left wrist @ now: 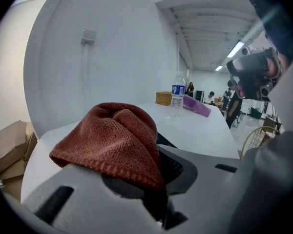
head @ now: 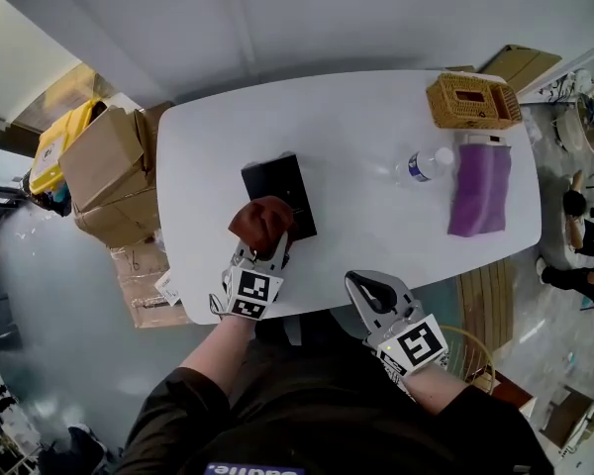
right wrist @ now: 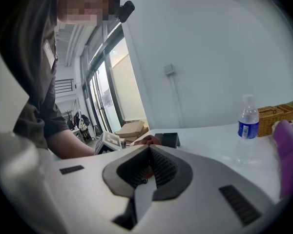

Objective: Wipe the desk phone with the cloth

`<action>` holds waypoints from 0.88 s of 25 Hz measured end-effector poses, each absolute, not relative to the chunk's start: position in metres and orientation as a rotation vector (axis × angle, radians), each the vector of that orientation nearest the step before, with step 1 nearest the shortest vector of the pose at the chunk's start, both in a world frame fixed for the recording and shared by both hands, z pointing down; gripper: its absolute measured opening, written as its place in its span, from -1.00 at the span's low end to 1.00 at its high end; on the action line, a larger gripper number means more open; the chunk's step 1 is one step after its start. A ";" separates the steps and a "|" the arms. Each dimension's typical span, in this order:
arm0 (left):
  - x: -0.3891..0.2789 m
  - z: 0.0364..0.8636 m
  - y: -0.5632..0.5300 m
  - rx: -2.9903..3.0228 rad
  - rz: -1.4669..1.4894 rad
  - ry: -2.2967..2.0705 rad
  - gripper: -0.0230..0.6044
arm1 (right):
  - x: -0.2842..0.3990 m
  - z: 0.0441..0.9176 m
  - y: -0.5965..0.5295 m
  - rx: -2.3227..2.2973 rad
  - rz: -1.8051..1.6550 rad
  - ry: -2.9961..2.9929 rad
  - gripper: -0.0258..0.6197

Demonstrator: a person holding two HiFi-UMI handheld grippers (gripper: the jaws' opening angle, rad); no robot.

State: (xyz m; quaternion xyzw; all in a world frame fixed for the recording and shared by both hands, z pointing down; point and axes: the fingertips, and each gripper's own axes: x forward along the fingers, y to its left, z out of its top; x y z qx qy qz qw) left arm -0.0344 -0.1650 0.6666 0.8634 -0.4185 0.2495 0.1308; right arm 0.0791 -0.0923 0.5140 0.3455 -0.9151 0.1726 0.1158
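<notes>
A black desk phone (head: 277, 191) lies on the white table (head: 356, 127), left of centre. My left gripper (head: 264, 237) is shut on a rust-red cloth (head: 260, 221), which rests on the phone's near end. In the left gripper view the cloth (left wrist: 110, 143) bulges over the jaws and hides most of the phone. My right gripper (head: 369, 290) is shut with nothing in it, at the table's near edge right of the phone. From the right gripper view the phone (right wrist: 167, 139) and the cloth (right wrist: 145, 140) show beyond the jaw tips.
A clear water bottle (head: 423, 165), a wicker box (head: 471, 100) and a purple cloth (head: 480, 188) sit at the table's right side. Cardboard boxes (head: 109, 171) stand on the floor to the left. A wire basket (head: 467, 354) is beside my right arm.
</notes>
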 end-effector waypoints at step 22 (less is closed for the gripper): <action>-0.026 0.588 -0.279 2.651 0.711 -1.282 -0.75 | 0.103 0.510 -0.089 1.127 0.542 -2.686 -0.83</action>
